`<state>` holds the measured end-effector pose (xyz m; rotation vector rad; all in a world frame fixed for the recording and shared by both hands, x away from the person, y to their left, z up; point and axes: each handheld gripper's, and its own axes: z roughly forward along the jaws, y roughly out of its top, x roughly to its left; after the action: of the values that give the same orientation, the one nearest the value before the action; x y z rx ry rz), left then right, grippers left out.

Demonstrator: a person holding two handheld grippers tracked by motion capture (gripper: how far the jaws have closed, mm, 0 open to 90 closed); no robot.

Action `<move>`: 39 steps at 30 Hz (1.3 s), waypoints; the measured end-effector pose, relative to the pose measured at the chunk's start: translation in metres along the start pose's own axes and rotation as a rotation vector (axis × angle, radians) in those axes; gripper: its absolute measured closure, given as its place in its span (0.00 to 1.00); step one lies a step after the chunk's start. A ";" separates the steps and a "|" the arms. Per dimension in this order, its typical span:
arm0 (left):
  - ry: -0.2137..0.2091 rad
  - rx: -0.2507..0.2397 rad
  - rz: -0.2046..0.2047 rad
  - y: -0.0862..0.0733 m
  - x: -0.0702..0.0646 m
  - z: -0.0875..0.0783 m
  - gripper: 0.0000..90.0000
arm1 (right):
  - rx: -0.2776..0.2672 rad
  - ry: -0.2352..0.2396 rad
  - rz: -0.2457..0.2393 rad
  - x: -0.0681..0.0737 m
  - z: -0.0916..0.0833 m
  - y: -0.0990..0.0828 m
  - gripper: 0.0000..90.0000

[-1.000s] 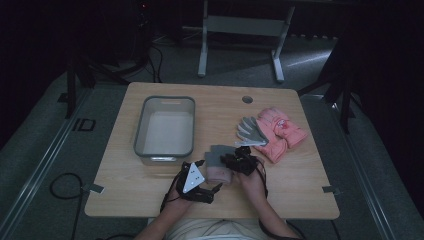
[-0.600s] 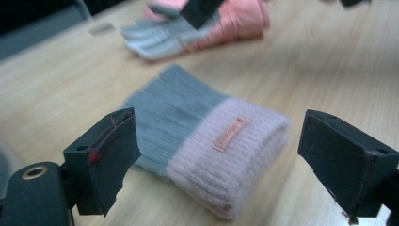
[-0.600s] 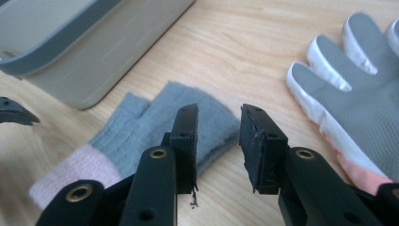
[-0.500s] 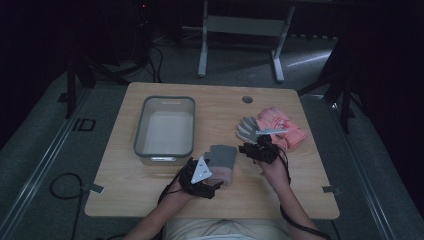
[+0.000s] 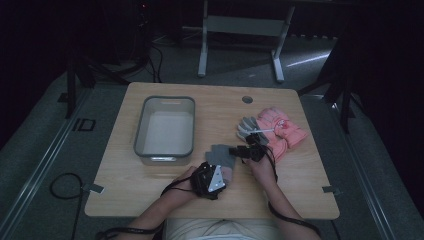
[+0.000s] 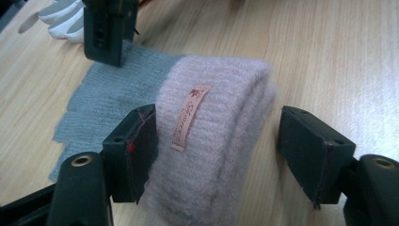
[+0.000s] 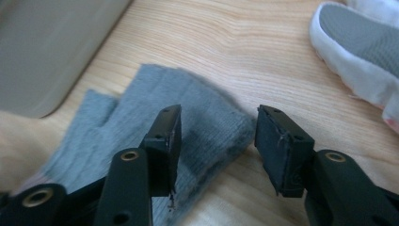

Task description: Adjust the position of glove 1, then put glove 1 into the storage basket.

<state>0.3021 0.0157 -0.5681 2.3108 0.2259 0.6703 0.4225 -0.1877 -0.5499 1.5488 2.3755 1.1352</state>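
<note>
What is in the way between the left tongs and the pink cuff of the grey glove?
Nothing visible. The left tongs have just been closing, and the pink cuff already lies between them on the table.

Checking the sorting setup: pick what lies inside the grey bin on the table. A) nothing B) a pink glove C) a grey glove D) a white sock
A: in the high view the grey bin shows a bare floor, while the grey glove and the pink gloves lie on the table outside it.
</note>
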 end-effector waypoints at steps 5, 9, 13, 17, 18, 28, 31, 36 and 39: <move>0.029 0.010 0.042 0.000 -0.002 0.000 0.50 | -0.006 -0.011 0.029 0.001 0.004 0.000 0.55; -0.003 0.004 0.022 -0.001 0.004 -0.003 0.68 | 0.006 0.052 0.030 0.008 0.009 0.000 0.58; -0.081 -0.013 -0.049 -0.004 0.016 -0.004 0.74 | 0.022 0.201 0.091 0.006 0.019 0.003 0.65; -0.130 -0.014 -0.081 -0.005 0.023 -0.004 0.76 | 0.022 0.241 0.115 0.005 0.025 0.008 0.70; -0.143 -0.016 -0.098 -0.005 0.025 -0.004 0.77 | 0.028 0.260 0.107 0.007 0.028 0.014 0.72; -0.199 0.002 -0.113 -0.002 0.036 -0.012 0.78 | 0.036 0.245 -0.013 0.016 0.015 0.023 0.82; -0.219 -0.009 -0.107 0.008 0.042 -0.018 0.78 | 0.011 0.246 -0.029 0.018 0.004 0.024 0.83; -0.197 -0.029 -0.067 0.027 0.057 -0.031 0.78 | -0.067 0.258 -0.029 0.018 -0.024 0.036 0.83; -0.183 -0.030 -0.044 0.037 0.069 -0.041 0.78 | -0.095 0.243 -0.048 0.022 -0.035 0.048 0.83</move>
<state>0.3378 0.0361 -0.4900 2.3150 0.1793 0.4341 0.4323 -0.1779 -0.4878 1.3867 2.4469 1.4781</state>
